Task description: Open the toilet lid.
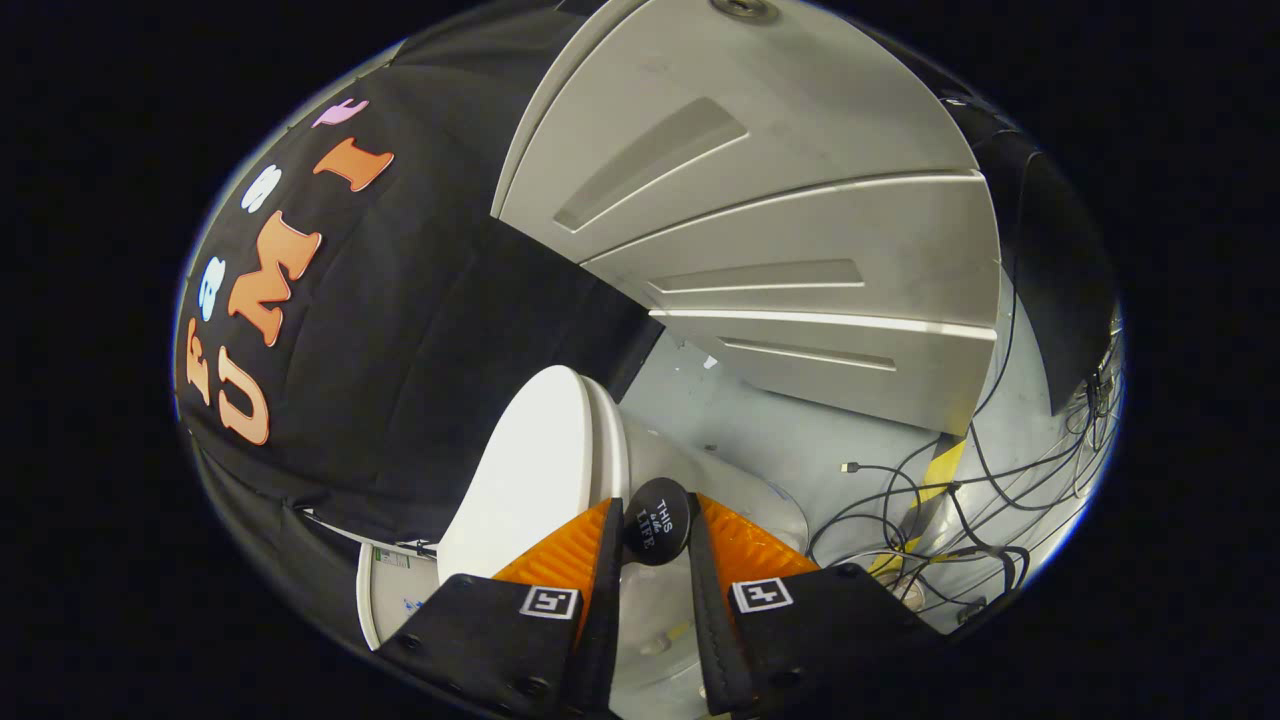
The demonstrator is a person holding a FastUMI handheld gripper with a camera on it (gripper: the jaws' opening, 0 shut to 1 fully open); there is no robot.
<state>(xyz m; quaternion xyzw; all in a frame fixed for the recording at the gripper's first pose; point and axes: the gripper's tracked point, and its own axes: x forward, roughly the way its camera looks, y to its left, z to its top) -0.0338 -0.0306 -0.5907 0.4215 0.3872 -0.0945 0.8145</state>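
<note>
The white toilet lid (530, 470) rises just ahead of my left finger, and its rim runs down to a round black knob (657, 535). The knob sits right between my fingertips, and the gripper (654, 502) is shut on it, with a finger pressing on each side. To the right of the lid's rim, beyond my right finger, I see the pale toilet body (735, 490). The view is tilted, so I cannot tell how far the lid stands off the seat.
A grey ribbed panel wall (780, 230) stands beyond the toilet. Loose black cables (950, 500) and a yellow-black tape strip (940, 470) lie on the grey floor to the right. A dark box (1060, 280) is at the far right. A white part with a sticker (390, 590) shows beside my left finger.
</note>
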